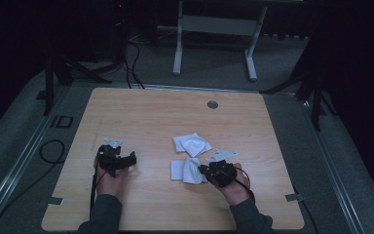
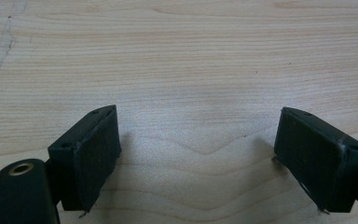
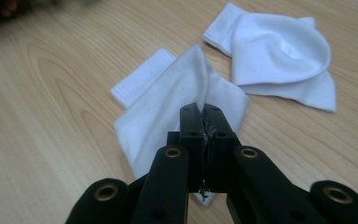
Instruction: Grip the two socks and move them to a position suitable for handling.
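Nearest the camera in the high view, the person's two sleeves enter from six o'clock, each hand carrying a hand-held gripper. The right hand-held gripper (image 3: 204, 122) has its jaws pressed together on a pinch of the near sock (image 3: 168, 107), the white fabric rising in a ridge to the pads; this sock lies on the counter (image 1: 146, 122) just at nine o'clock of the right hand in the high view (image 1: 187, 169). The far sock (image 3: 275, 56), also white, lies flat just beyond it toward twelve o'clock, near but apart as far as the high view shows. The left hand-held gripper (image 2: 200, 154) stands wide, nothing between its pads, bare wood below it; in the high view it sits (image 1: 129, 161) well apart at nine o'clock of the socks.

The step in hand looks like lifting the near sock, probably to lay it on its mate. To do it well, the grip should stay firm, since only a thin fold is caught and could slip. A slow, straight lift would let the cuff hang free without dragging the far sock out of place. The open left hand-held gripper could take the ribbed cuff end, toward ten o'clock in the right gripper view, so the sock travels stretched and lands flat.
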Tool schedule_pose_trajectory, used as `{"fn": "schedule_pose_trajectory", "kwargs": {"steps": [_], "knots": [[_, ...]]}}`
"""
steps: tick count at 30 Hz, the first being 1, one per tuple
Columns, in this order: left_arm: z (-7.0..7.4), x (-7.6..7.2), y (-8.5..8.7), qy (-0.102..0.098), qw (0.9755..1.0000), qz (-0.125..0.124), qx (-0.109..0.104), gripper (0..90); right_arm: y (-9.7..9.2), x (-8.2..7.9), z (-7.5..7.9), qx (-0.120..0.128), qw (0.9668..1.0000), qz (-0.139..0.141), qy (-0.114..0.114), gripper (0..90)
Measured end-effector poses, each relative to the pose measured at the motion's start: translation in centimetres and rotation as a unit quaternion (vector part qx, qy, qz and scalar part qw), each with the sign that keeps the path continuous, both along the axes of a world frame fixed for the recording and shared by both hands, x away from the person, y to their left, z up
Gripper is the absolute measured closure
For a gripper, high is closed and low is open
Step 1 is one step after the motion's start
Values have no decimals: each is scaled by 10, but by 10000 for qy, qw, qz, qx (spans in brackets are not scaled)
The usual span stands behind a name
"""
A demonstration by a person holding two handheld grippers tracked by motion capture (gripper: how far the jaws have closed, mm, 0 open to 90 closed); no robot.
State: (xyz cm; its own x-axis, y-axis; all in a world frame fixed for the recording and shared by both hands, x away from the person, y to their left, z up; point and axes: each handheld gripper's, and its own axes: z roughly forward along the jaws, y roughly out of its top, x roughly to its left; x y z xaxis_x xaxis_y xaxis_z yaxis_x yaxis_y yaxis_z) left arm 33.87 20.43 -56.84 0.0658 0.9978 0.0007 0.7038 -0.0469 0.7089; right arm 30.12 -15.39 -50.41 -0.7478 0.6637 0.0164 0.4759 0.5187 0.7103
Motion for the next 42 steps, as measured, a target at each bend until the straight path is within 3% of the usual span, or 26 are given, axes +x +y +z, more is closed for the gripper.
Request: {"fn": "schedule_pose_trajectory", "kwargs": {"steps": [10, 22, 32, 36, 38, 39, 42], "knots": [[0, 0, 0, 0, 10000, -2, 2, 143, -19, -1, 14, 2, 9998, -160, -108, 879], [0, 0, 0, -11, 10000, 7, -9, 143, -65, 3, 30, -122, 9979, -597, -224, 878], [0, 0, 0, -10, 10000, 8, -8, 143, -95, 19, 24, -424, 9951, -895, -40, 877], [0, 0, 0, -12, 10000, 7, -10, 143, -104, 27, 14, -801, 9911, -1060, -17, 796], [0, 0, 0, -12, 10000, 7, -10, 143, -105, 28, 13, -849, 9903, -1096, -41, 796], [0, 0, 0, -11, 10000, 7, -10, 143, -107, 29, 13, -844, 9901, -1124, -64, 737], [0, 0, 0, -12, 10000, 6, -10, 143, -107, 28, 13, -848, 9901, -1115, -70, 757]]}}
